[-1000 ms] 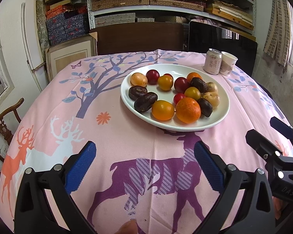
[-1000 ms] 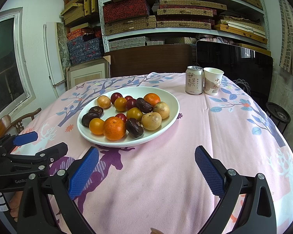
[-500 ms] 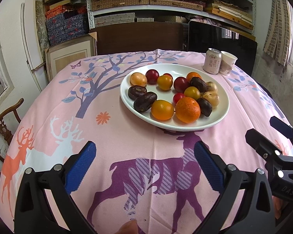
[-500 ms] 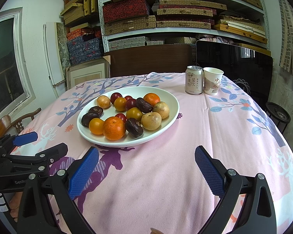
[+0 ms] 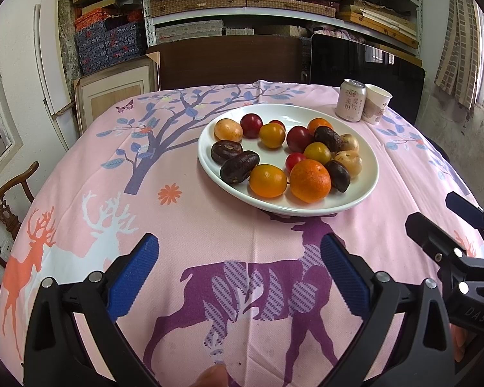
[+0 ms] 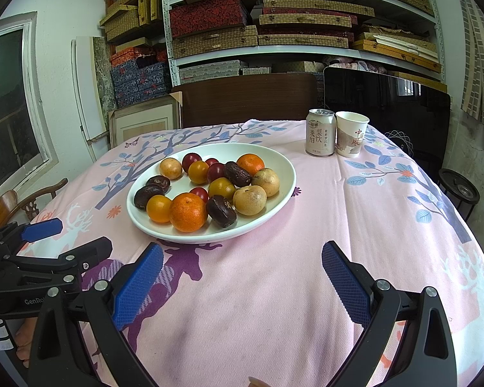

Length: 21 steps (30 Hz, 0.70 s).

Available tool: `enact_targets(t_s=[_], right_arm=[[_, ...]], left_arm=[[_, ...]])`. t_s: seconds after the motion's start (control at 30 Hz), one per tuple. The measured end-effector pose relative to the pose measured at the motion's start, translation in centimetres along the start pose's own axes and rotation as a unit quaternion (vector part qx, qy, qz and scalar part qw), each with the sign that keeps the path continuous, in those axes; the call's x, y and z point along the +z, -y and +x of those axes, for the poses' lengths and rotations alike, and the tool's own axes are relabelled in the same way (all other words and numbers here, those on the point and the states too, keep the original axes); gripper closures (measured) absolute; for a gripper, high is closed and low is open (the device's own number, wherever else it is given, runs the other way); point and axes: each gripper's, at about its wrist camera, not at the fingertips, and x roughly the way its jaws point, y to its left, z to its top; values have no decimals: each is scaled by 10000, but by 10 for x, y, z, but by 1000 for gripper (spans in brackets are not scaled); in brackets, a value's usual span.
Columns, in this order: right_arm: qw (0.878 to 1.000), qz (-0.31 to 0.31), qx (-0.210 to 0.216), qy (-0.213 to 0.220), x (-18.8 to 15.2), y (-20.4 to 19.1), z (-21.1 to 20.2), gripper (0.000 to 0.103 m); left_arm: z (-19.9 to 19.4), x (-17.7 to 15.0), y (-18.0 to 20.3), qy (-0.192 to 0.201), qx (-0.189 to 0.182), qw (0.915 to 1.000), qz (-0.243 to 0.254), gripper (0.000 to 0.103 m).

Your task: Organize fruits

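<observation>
Fingers of left gripper [image 5: 238,271] and right gripper [image 6: 242,277] spread wide, held nothing, hovered over tabletop [image 6: 355,213] short of plate [image 6: 284,164]. Fruits [image 6: 206,190] lay mixed on plate. Fit either sorting ahead or gathering finished; could not tell which.

In the left wrist view the right tongs [image 5: 464,225] show only in part, their body cut off by the right edge, and a fingertip [image 5: 213,375] is clipped by the bottom edge. In the right wrist view the left tongs [image 6: 64,238] run out past the left edge, with their printed label cropped. A small red fruit [image 6: 211,162] sits mostly hidden behind its neighbours on the plate [image 6: 274,161]. The print on the can [image 6: 320,132] is too small to read. The worktop [image 6: 387,225] falls out of sight below both views' tongs.
</observation>
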Motion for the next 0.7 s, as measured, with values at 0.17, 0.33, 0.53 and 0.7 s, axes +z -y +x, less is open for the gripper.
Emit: enact_targets(t_s=[0.17, 0.33, 0.53, 0.7], right_arm=[[10000, -3, -1, -9, 0, -1, 0, 3], [10000, -2, -1, -6, 1, 0, 1, 3], [10000, -8, -2, -5, 0, 0, 0, 3], [10000, -2, -3, -5, 0, -1, -1, 3]], left_arm=[[0, 1, 0, 0, -5, 10000, 4, 4], [1, 1, 0, -8, -13, 10000, 8, 4], [1, 0, 1, -14, -18, 10000, 14, 4], [1, -1, 1, -14, -23, 10000, 19, 4]])
